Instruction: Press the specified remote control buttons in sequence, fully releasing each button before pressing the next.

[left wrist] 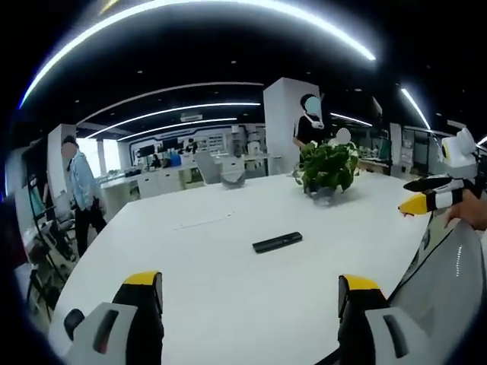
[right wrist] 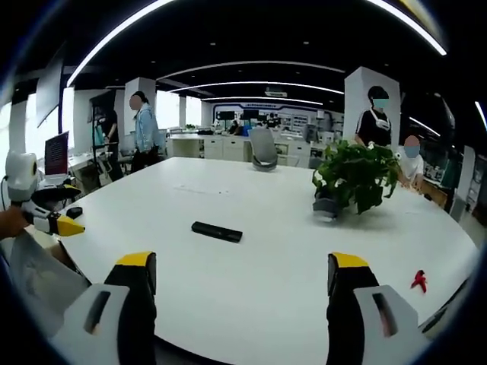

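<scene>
The remote [left wrist: 277,242] [right wrist: 217,232] is lying flat on the white tabletop [left wrist: 228,304] [right wrist: 266,281], well apart from both tools and touching neither. The left tool [left wrist: 251,293] and right tool [right wrist: 242,274] are hovering with jaws spread wide and empty. A plant [left wrist: 329,167] [right wrist: 354,176] is sitting beyond the remote.

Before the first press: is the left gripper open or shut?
Open. In the left gripper view its yellow-tipped jaws stand wide apart, left gripper, with bare table between them and the remote beyond.
</scene>
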A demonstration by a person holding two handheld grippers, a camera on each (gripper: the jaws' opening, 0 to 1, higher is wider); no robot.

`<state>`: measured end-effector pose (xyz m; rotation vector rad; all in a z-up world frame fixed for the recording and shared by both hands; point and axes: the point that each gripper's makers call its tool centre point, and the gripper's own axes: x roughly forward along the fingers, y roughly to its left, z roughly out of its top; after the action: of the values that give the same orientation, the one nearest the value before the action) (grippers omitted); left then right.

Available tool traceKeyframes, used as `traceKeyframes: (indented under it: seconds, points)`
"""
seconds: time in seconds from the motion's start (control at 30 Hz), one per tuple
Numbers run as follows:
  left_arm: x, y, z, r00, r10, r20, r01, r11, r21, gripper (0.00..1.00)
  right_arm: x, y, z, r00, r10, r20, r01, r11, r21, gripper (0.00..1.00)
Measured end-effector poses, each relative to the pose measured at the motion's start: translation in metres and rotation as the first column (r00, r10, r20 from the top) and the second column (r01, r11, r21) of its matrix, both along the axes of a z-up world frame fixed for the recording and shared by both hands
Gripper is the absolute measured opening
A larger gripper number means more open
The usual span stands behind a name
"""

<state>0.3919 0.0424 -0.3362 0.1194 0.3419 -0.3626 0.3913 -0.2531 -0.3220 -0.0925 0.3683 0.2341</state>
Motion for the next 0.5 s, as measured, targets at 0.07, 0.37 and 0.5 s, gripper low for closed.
traceKeyframes:
  seconds: [0.07, 0.37, 0.5]
  points:
    - [-0.0001, 0.0012, -0.0023, 1.0, 0.004, -0.013, -0.004, 1.0, -0.001, 1.0, -0.0002, 0.0005, -0.0001, 1.0, 0.003, 0.0, -0.003, 1.0, -0.004, 0.96]
    - [0.0, 0.0016, -0.0011, 1.0, 0.009, -0.011, -0.009, 1.0, -0.009, 0.99, -0.0009, -0.0009, 0.0003, 1.0, -0.001, 0.002, 0.001, 1.0, -0.007, 0.94]
    - [0.0009, 0.0016, 0.002, 1.0, 0.009, 0.008, -0.009, 1.0, -0.02, 0.99, -0.0013, -0.0004, 0.0002, 1.0, 0.003, 0.002, -0.003, 1.0, -0.01, 0.93]
